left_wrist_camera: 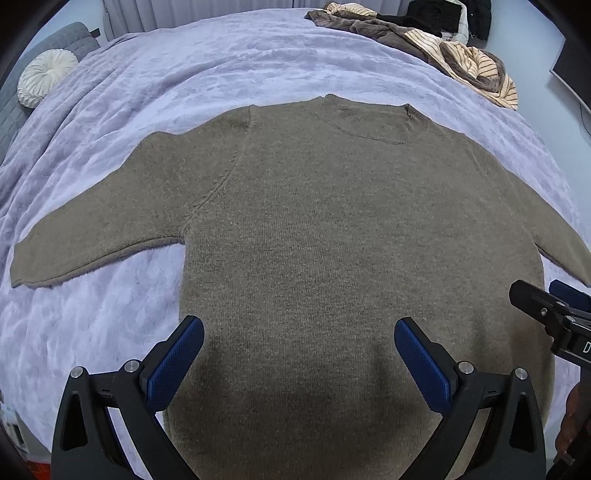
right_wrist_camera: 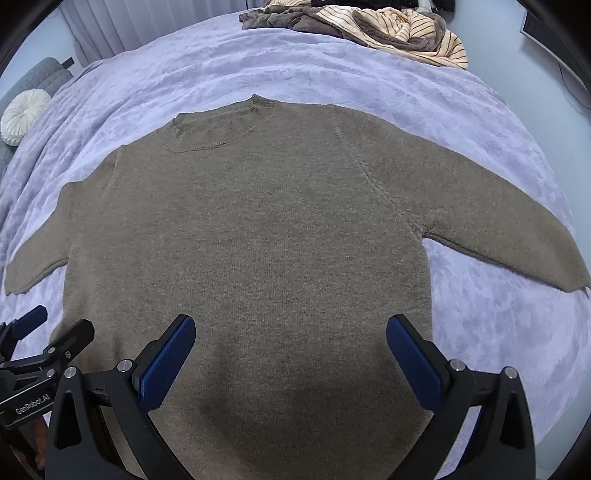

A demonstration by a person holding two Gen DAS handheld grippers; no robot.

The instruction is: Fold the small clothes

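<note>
The left hand-held gripper (left_wrist_camera: 299, 341) hovers with its blue pads (left_wrist_camera: 173, 363) spread wide and nothing between them, above the lower body of a brown knitted sweater (left_wrist_camera: 332, 229). The right hand-held gripper (right_wrist_camera: 290, 339) is spread the same way, also empty, over the same hem area just beside the left one; each appears at the edge of the other's view.

The sweater lies flat, front up, on a lavender fleece blanket (left_wrist_camera: 229, 62) covering the bed, hem nearest the grippers, collar (right_wrist_camera: 214, 129) pointing away, both sleeves stretched out to the sides.

Farther off, beyond the collar and to the right, a heap of striped cream and brown clothes (right_wrist_camera: 399, 33) sits at the bed's far edge. Far to the left rests a round white pleated cushion (left_wrist_camera: 46, 77) against a grey quilted headboard (left_wrist_camera: 66, 40).
</note>
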